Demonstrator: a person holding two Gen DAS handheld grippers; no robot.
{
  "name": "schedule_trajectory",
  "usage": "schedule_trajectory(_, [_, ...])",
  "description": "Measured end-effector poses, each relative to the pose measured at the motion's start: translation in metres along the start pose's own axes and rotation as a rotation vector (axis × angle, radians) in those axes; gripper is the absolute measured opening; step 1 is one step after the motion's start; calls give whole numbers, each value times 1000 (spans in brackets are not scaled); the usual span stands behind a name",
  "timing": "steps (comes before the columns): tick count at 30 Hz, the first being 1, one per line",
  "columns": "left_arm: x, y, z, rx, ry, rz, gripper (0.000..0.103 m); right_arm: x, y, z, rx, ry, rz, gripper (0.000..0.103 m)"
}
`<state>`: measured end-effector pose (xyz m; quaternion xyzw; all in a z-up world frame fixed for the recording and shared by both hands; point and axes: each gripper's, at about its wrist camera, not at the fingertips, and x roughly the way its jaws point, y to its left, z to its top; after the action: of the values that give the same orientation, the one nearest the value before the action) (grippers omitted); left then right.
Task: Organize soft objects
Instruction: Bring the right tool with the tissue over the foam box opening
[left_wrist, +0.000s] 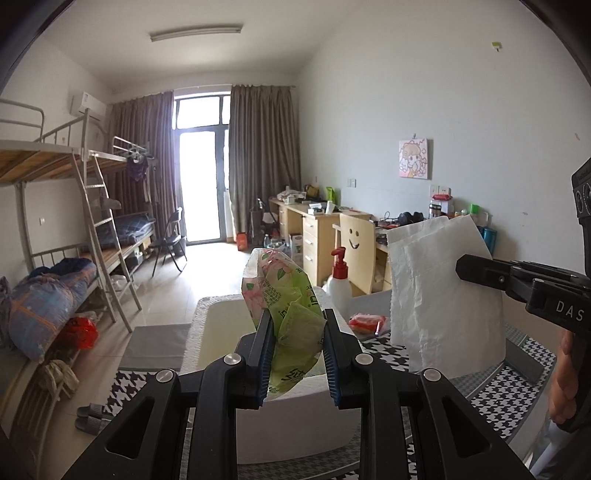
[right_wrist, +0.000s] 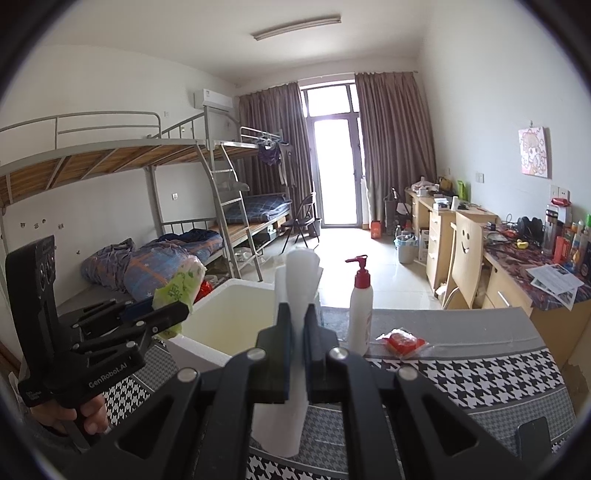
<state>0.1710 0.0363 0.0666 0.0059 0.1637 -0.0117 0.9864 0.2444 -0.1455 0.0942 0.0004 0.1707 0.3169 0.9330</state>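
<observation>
The left claw (left_wrist: 295, 354) is clamped on a green tissue pack (left_wrist: 284, 295), crumpled between its pads and held up over the open white foam box (left_wrist: 221, 325). The right claw (right_wrist: 295, 354) is pinched tight on a sheet of white tissue (right_wrist: 295, 288), which stands up from the jaws and also hangs below them, just beside the box's near corner.

The step in hand looks like stowing both soft things in the box. To do it well, I would lower the pack until it is below the rim before letting go, since a light pack dropped from a height can land askew or catch the wall. The tissue is limp: bring it over the opening, let its hanging end touch down first, then release so it folds onto itself and does not drape over the rim.

Counted on the worktop (right_wrist: 480, 369): one foam box, one pump bottle (right_wrist: 361, 306) standing just right of it, one small red packet (right_wrist: 400, 341) lying beyond the bottle. In the claws: one pack, one tissue.
</observation>
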Motion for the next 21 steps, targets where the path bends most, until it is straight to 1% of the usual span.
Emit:
schedule_trajectory(14, [-3, 14, 2, -15, -15, 51, 26, 15, 7, 8, -9, -4, 51, 8])
schedule_trajectory(21, [-5, 21, 1, -27, -24, 69, 26, 23, 18, 13, -26, -9, 73, 8])
